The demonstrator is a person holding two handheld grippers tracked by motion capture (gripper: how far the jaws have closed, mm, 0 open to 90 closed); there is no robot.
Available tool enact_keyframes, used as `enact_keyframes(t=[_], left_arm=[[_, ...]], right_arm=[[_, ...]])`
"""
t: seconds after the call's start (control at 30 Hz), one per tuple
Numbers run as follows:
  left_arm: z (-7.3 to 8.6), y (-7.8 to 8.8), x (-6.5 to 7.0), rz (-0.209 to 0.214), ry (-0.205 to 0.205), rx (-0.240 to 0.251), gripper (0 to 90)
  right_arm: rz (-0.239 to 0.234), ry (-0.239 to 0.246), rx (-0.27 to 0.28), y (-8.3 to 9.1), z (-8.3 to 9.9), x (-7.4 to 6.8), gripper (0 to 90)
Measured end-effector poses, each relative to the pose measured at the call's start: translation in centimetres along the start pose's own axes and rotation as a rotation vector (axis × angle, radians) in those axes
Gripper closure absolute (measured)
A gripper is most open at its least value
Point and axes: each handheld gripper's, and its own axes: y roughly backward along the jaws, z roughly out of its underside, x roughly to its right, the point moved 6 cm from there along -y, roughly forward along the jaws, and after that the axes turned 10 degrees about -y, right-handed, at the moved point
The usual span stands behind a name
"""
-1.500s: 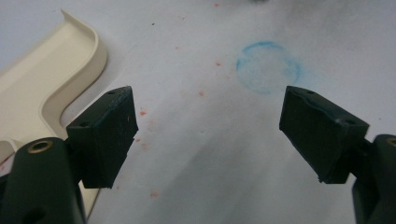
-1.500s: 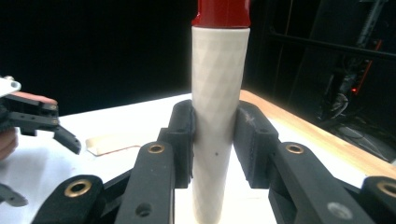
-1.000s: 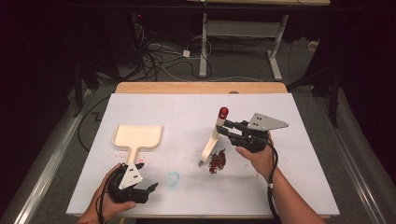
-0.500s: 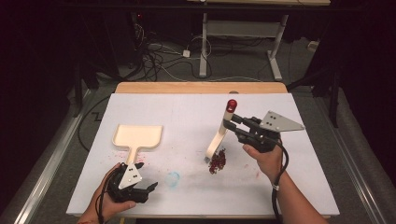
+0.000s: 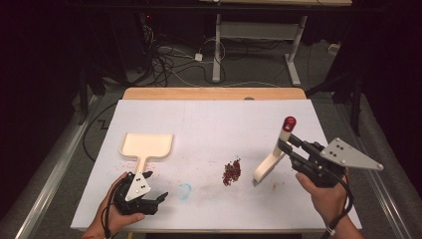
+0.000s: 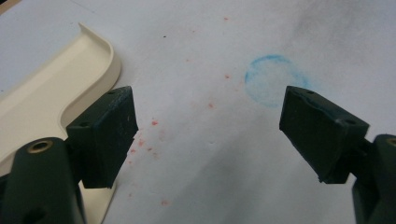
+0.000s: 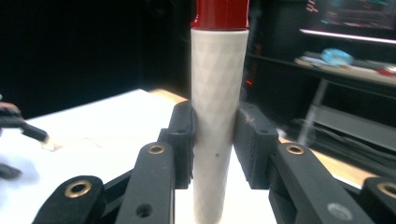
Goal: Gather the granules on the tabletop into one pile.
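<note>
My right gripper [image 5: 284,145] is clamped on the cream plastic brush handle with a red cap [image 5: 277,149]; in the right gripper view the two black pads press on either side of its pale, faceted shaft [image 7: 215,116], with the red cap at the top of the frame. From the high view the brush leans with its cap up and away from me and its wide cream foot low, at or just above the board; I cannot tell whether it touches. The small heap of dark red crumbs [image 5: 231,172] lies just left of that foot, apart from it. My left gripper [image 5: 158,200] rests low near the front edge with its jaws spread wide and nothing between them; the left gripper view shows bare board between the pads, a faint blue ring mark [image 6: 273,79] ahead of the right pad, and scattered red specks. The cream plastic dustpan with a short handle [image 5: 147,147] lies flat just beyond that gripper, its handle pointing toward my hand, its edge beside the left pad. All this sits on a white board [image 5: 209,119] laid over a wooden table [image 5: 214,93]. Beyond it the room is dark, with tangled cables [image 5: 169,59] on the floor and a white desk frame [image 5: 259,35].
</note>
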Motion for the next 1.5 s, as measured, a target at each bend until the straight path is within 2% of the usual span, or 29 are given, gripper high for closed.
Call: enact_keyframes(t=[0.03, 0.17, 0.27, 0.33, 0.43, 0.5, 0.6, 0.7, 0.77, 0.83, 0.87, 1.0, 1.07, 1.2, 1.23, 1.27, 1.3, 1.37, 1.4, 1.47, 1.5], left_arm=[[0.0, 0.0, 0.0, 0.0, 0.0, 0.002, 18.5], [0.0, 0.1, -0.2, -0.001, 0.016, 0.006, 18.5], [-0.1, 0.3, -0.5, -0.015, 0.012, 0.022, 18.5], [-0.2, 0.4, -0.5, -0.017, 0.019, 0.024, 18.5], [-0.4, 0.5, -0.8, -0.038, 0.012, 0.044, 18.5], [-0.6, 0.6, -0.8, -0.041, 0.017, 0.053, 18.5], [-1.0, 0.8, -0.9, -0.068, 0.0, 0.072, 18.5], [-1.2, 0.7, -0.9, -0.082, -0.011, 0.078, 18.5], [-1.3, 0.5, -0.9, -0.079, -0.01, 0.076, 18.5], [-1.5, 0.2, -0.9, -0.072, -0.012, 0.073, 18.5], [-1.6, 0.0, -0.9, -0.07, -0.011, 0.073, 18.5], [-1.8, -0.6, -0.9, -0.056, -0.017, 0.064, 18.5], [-1.8, -0.8, -0.7, -0.047, -0.018, 0.058, 18.5], [-1.8, -0.9, -0.5, -0.047, -0.02, 0.049, 18.5], [-1.8, -0.8, -0.5, -0.048, -0.019, 0.054, 18.5], [-1.9, -0.7, -0.6, -0.052, -0.016, 0.059, 18.5], [-1.9, -0.6, -0.6, -0.06, -0.016, 0.061, 18.5], [-1.8, -0.4, -0.7, -0.067, -0.007, 0.068, 18.5], [-1.8, -0.4, -0.8, -0.072, -0.006, 0.067, 18.5], [-1.8, -0.2, -0.8, -0.078, 0.0, 0.074, 18.4], [-1.8, -0.1, -0.8, -0.081, -0.002, 0.075, 17.7]], right_arm=[[0.026, 0.0, -0.008, 0.6, 0.3, 0.3, 69.9], [0.088, -0.055, -0.009, 3.3, 0.8, 0.7, 69.9], [0.135, -0.044, -0.03, 5.0, 1.0, 0.5, 69.9], [0.16, -0.03, -0.058, 5.7, 1.3, 0.3, 69.9], [0.177, -0.044, -0.104, 6.4, 1.9, 0.1, 69.8], [0.175, -0.071, -0.131, 6.3, 2.3, 0.2, 69.8], [0.191, -0.119, -0.167, 5.7, 3.2, 1.1, 69.9], [0.183, -0.173, -0.195, 4.8, 4.0, 1.9, 69.9], [0.196, -0.167, -0.215, 3.7, 4.3, 2.3, 69.9], [0.237, -0.134, -0.217, 2.3, 4.3, 3.0, 69.9], [0.244, -0.15, -0.212, 1.6, 4.3, 3.5, 69.9], [0.284, -0.178, -0.241, -1.8, 4.3, 6.3, 69.3], [0.321, -0.17, -0.283, -3.6, 4.7, 7.9, 68.4], [0.384, -0.221, -0.357, -6.7, 6.3, 11.4, 66.5], [0.42, -0.213, -0.384, -7.2, 6.8, 12.2, 64.4], [0.449, -0.221, -0.375, -7.3, 7.0, 12.8, 57.6], [0.452, -0.237, -0.348, -7.3, 7.0, 13.1, 55.8], [0.462, -0.208, -0.322, -6.7, 6.9, 13.1, 51.0], [0.436, -0.185, -0.288, -6.4, 6.7, 12.8, 49.6], [0.394, -0.121, -0.257, -5.5, 6.7, 11.6, 47.4], [0.349, -0.089, -0.233, -5.0, 6.6, 10.8, 45.8]])
